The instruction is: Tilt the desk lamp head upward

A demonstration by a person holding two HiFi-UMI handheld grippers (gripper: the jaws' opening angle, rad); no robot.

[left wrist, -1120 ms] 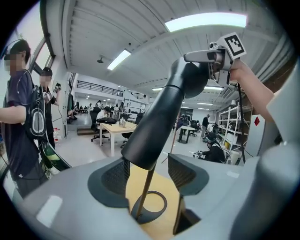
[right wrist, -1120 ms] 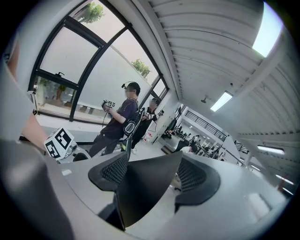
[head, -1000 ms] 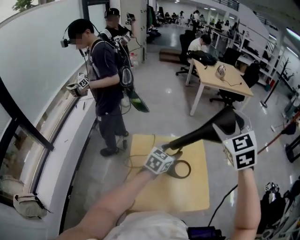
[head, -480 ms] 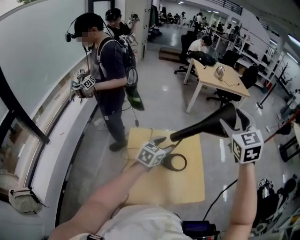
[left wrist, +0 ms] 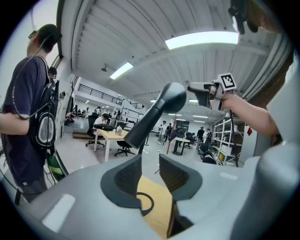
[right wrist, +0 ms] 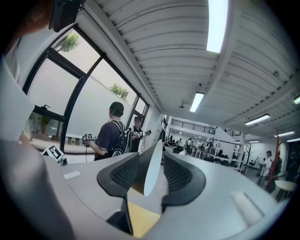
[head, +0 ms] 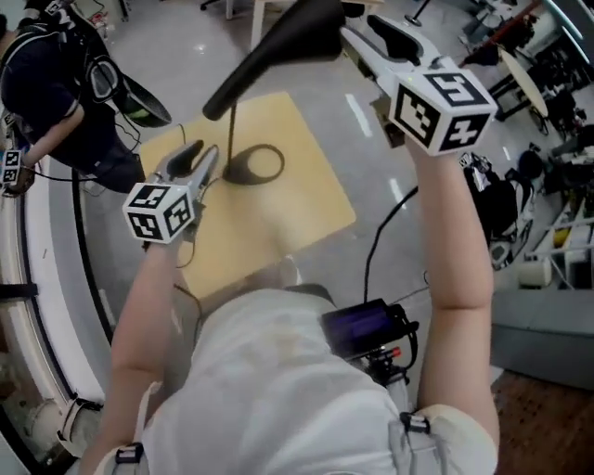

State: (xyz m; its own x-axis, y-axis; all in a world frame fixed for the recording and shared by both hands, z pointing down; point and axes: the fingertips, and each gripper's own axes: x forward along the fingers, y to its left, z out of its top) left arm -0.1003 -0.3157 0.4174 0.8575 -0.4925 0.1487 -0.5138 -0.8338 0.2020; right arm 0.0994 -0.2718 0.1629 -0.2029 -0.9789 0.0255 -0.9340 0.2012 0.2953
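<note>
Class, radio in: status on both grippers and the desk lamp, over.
Left gripper closing, empty, lamp stem just ahead. Right gripper closing on lamp head rim. Nothing seen in the way.

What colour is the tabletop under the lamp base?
The tabletop is light yellowish wood, clearest in the head view.

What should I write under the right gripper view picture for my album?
Right gripper, jaws closing, pinches the lamp head by its rim while two people stand by the window.
</note>
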